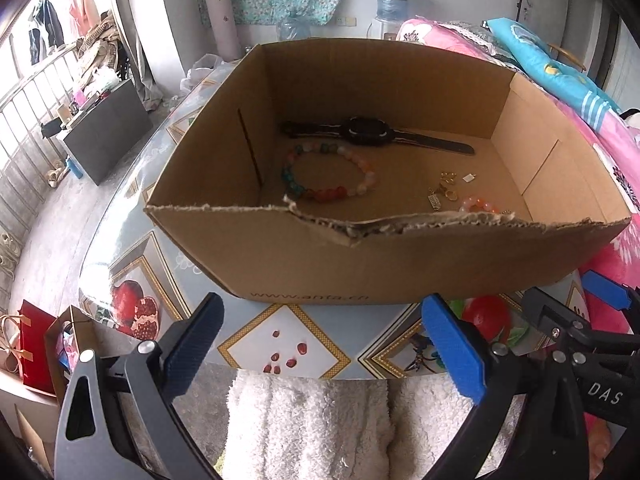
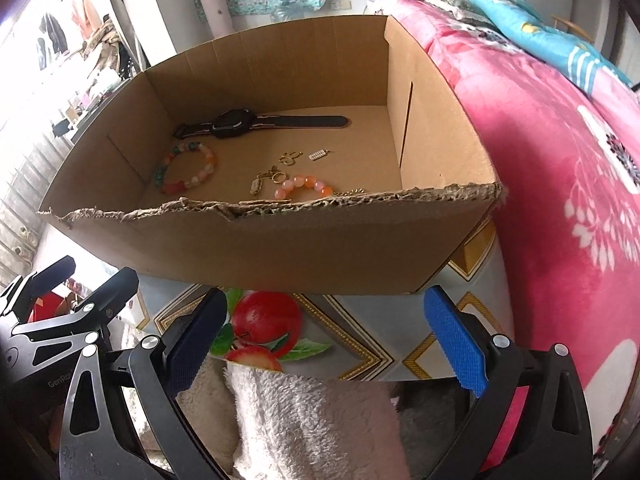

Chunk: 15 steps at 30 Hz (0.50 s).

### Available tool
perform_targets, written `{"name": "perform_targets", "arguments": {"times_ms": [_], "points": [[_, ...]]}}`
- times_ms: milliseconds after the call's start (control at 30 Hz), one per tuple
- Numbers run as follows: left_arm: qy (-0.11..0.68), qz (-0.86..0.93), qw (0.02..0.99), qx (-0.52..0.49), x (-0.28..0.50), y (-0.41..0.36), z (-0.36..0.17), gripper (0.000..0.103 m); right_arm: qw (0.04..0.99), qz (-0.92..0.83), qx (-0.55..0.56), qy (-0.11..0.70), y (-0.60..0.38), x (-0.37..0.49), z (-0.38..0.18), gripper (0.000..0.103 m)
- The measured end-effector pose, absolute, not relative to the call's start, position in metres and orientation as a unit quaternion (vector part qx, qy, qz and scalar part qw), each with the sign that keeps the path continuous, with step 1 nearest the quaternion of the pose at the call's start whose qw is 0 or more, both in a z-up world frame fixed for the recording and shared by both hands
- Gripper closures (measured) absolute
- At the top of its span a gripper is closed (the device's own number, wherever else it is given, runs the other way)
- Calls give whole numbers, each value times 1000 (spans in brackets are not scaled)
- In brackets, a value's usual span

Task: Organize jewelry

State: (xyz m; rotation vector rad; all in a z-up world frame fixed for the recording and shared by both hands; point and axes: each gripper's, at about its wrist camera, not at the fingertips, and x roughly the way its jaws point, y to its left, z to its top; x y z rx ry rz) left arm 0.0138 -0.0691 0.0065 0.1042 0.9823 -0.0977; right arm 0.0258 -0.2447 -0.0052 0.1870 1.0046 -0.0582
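Fingers [image 1: 452, 356] spread, empty; watch [image 1: 372, 132] lies flat, strap running left-right.

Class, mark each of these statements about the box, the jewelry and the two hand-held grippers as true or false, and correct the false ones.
1. The watch lies inside the box. True.
2. The left hand-held gripper is shut on a bracelet. False: it is open and holds nothing.
3. The multicolored bracelet lies nearer the box's front wall than the watch does. True.
4. The box's front edge is cleanly cut. False: it is torn and ragged.
5. The right hand-held gripper is inside the box. False: it is open, outside the box in front of its front wall.
6. A pink-orange bracelet lies near small gold charms. True.
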Motion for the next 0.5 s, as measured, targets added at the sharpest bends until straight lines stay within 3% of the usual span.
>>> {"name": "perform_targets", "arguments": {"times_ms": [500], "points": [[474,-48,877,51,16,-68,5,6,871,-28,87,483,-244,26,-10,8]]}}
